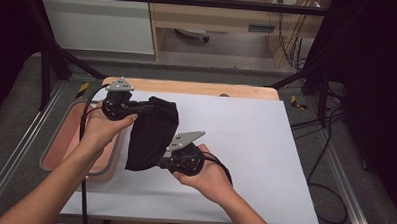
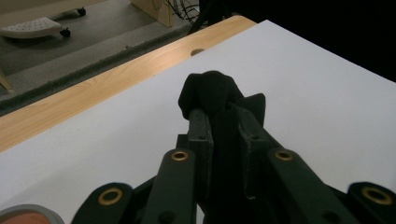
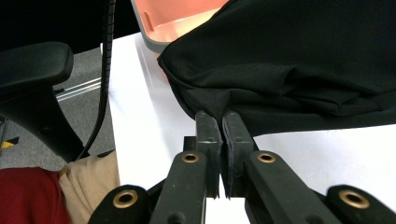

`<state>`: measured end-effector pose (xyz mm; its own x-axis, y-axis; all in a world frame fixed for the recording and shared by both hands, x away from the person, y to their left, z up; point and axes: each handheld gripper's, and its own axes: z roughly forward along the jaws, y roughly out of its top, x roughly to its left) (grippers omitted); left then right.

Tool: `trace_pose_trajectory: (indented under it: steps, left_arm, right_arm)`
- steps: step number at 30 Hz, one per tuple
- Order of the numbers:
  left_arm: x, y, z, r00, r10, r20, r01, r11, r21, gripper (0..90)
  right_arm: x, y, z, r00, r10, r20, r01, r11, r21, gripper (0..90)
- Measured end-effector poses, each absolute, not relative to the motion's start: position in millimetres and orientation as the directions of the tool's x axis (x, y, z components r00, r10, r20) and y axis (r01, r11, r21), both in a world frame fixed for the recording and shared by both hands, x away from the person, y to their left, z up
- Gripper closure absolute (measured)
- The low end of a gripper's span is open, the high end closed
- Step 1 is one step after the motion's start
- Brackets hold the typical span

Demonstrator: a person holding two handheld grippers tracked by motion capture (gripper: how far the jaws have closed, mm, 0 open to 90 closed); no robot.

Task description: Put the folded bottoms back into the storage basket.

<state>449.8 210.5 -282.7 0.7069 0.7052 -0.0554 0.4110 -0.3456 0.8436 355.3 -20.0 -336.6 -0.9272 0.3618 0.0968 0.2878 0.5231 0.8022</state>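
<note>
Both grippers pinch the black cloth: left gripper [image 1: 149, 108] grips its upper end, right gripper [image 1: 160, 164] its lower edge, beside the pink tray [image 1: 65, 137], whose visible floor lies bare.

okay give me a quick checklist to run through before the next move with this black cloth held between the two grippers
1. Left gripper clamped on the black fabric cloth: ok.
2. Right gripper clamped on the cloth's edge: ok.
3. Cloth lifted off the white table sheet: cannot tell; its lower end hangs near it.
4. Cloth spread flat between the grippers: not ok, it sags in folds.
5. Pink plastic tray beside the sheet open to receive something: ok.
</note>
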Motion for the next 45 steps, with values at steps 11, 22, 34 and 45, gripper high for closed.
trace_pose_trajectory:
  steps: [11,22,34,45]
  left_arm:
    - [450,221,-279,0.700,0.711,-0.062,0.414,-0.333,0.847,79.3]
    - [449,233,-280,0.689,0.721,-0.075,0.421,-0.314,0.851,79.3]
    - [447,250,-277,0.677,0.732,-0.077,0.426,-0.304,0.852,79.2]
    - [447,266,-274,0.663,0.744,-0.080,0.430,-0.291,0.855,79.2]
  right_arm:
    - [358,-11,-333,-0.932,0.352,0.091,0.277,0.524,0.805,87.8]
    - [359,-5,-334,-0.932,0.352,0.080,0.266,0.518,0.813,87.8]
    - [360,11,-333,-0.938,0.339,0.065,0.241,0.510,0.826,87.8]
    - [362,26,-330,-0.945,0.322,0.057,0.223,0.507,0.832,87.8]
